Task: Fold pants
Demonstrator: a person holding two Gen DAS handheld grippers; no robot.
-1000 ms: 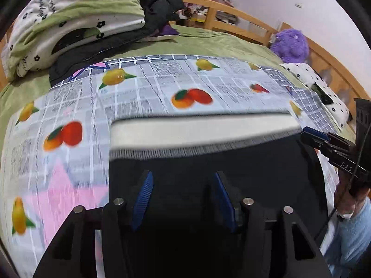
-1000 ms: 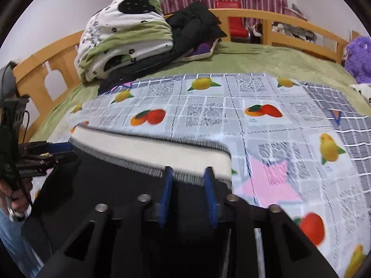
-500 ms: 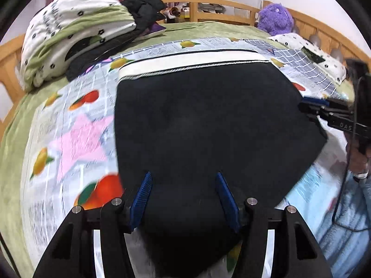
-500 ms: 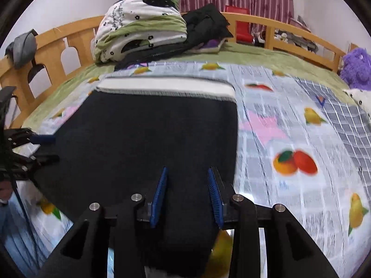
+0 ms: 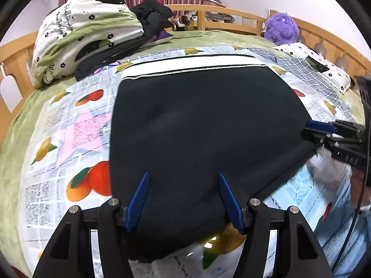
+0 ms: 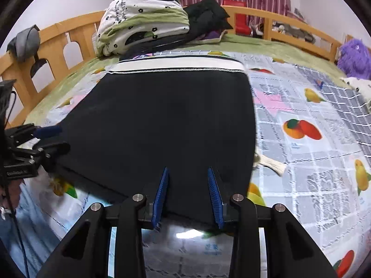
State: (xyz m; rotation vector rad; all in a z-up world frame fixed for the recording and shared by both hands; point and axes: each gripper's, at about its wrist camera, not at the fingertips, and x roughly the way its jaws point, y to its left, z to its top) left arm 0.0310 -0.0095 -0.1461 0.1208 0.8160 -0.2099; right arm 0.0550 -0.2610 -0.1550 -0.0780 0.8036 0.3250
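Black pants with a white waistband lie spread flat on the fruit-print sheet, waistband at the far end. My left gripper is at the near left hem, its jaws opening, with the black cloth lying loose between the blue pads. In the right wrist view the left gripper shows at the left with a gap between its fingers. At the near right corner of the pants, my right gripper is shut on the cloth. It also shows in the left wrist view, the right gripper pinching that corner.
A folded white and green quilt and a black jacket are piled at the bed's far left. A purple plush toy and a spotted pillow sit far right. A wooden rail runs around the bed. A white drawstring end sticks out beside the pants.
Both grippers drew back toward the near edge of the bed, pulling the pants out long and flat. The left jaws have widened; the right jaws kept their gap.
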